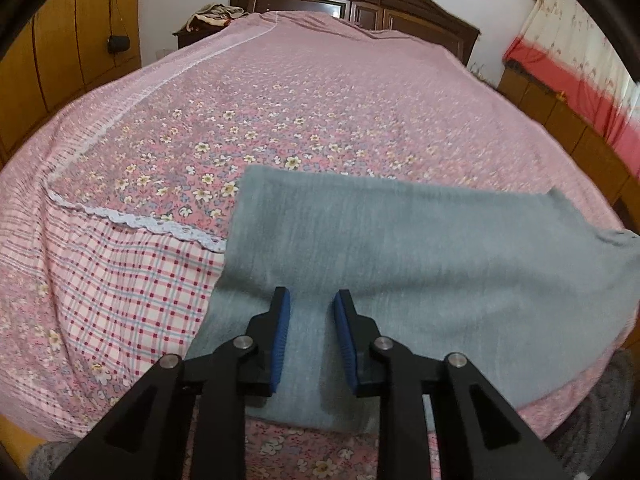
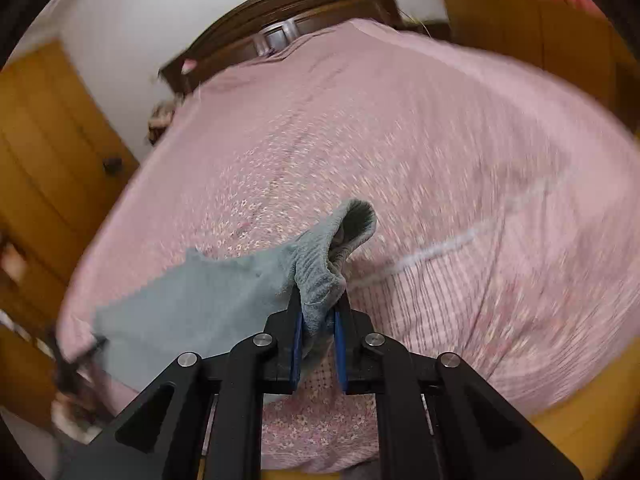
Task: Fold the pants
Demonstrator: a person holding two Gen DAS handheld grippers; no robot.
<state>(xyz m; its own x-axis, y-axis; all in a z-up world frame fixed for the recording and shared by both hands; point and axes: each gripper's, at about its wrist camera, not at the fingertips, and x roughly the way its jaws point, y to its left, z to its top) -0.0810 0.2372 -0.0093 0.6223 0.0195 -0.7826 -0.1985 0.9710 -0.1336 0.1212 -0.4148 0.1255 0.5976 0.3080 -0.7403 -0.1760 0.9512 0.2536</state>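
The right gripper [image 2: 320, 312] clamps a bunched edge of the grey-blue pants [image 2: 192, 312], raised off the floral bedspread [image 2: 460, 140]. The left gripper [image 1: 311, 300] hovers with jaws narrowly parted above the flat pants, which lie at the bed's near edge.

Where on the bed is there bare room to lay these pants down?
The pink floral bedspread is bare from the far edge of the grey-blue pants up to the dark wooden headboard, and also left of the pants on the plaid border. The near edge is crowded, with the pants under both grippers.
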